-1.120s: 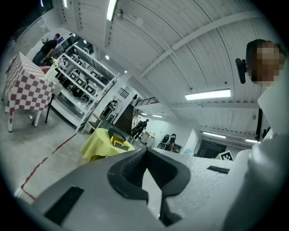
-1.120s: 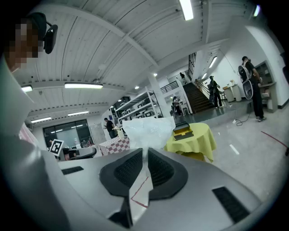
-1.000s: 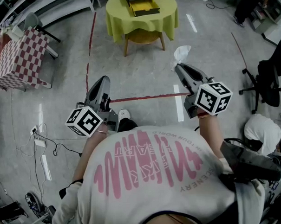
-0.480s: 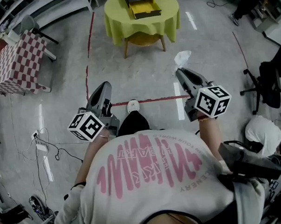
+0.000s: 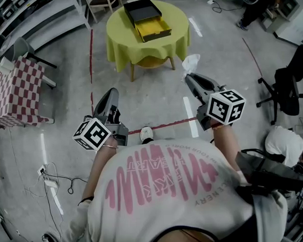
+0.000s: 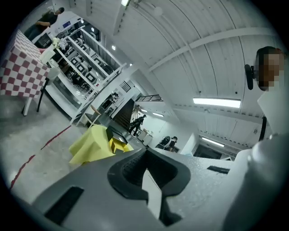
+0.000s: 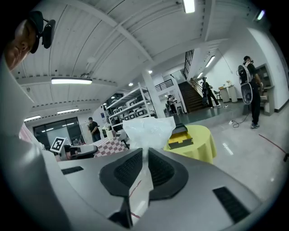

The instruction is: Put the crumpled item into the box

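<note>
The crumpled item (image 5: 191, 62) is white. The box (image 5: 142, 12) is black outside and yellow inside, on a yellow-green cloth (image 5: 119, 46). A second cloth (image 5: 12, 94) is red-and-white checked. A red line (image 5: 91, 65) crosses the grey floor (image 5: 155, 92).

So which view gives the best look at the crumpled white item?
The right gripper view: the crumpled white item sits large and close, pinched between the right hand-held gripper's jaws. The head view shows it as a small white tuft at that gripper's tip. The left gripper view does not show it.
</note>
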`<state>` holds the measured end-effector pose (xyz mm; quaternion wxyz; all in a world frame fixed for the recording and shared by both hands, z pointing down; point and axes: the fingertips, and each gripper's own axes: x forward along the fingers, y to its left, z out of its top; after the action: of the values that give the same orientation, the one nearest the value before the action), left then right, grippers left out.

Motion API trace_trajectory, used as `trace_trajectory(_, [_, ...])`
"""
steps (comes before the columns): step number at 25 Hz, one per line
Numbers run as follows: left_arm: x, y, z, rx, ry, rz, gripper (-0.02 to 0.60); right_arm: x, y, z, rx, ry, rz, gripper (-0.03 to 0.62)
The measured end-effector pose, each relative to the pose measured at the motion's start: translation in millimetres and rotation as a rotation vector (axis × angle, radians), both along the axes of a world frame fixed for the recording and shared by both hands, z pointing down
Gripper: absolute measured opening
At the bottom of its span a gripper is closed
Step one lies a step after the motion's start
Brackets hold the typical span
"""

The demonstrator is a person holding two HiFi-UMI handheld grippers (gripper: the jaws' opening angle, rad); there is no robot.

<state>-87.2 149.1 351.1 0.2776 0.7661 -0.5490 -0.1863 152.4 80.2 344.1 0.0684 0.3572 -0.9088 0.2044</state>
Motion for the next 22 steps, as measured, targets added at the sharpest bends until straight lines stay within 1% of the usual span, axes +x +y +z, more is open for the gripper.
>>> trace_trajectory(6, [-34.5, -57.1, -25.7, 0.055, -0.014, 0.059, 0.008, -32.5, -51.2, -16.3, 0.008, -0.011, 0.042, 0.035])
trace_trajectory(11, [-54.9, -90.9, -34.9, 0.087, -0.061, 0.104, 0.008, -52.6, -83.9, -25.5, 0.030, -0.023, 0.075, 0.035])
trace_trajectory(14, [-65.9, -106.3, -39.2, 0.111, -0.043, 0.113, 0.008, -60.2, -97.3, -24.7, 0.035, -0.013, 0.085, 0.035])
trace_trajectory(17, [-74.0, -120.9, -35.8, 0.106, -0.025, 0.124, 0.008, -69.3, -111.3, -22.0, 0.029, -0.012, 0.087, 0.035])
trace_trajectory(22, [-74.0, -135.5, -26.2, 0.086, -0.036, 0.165, 0.008, -79.0, -123.3, -17.6, 0.021, 0.008, 0.081, 0.035])
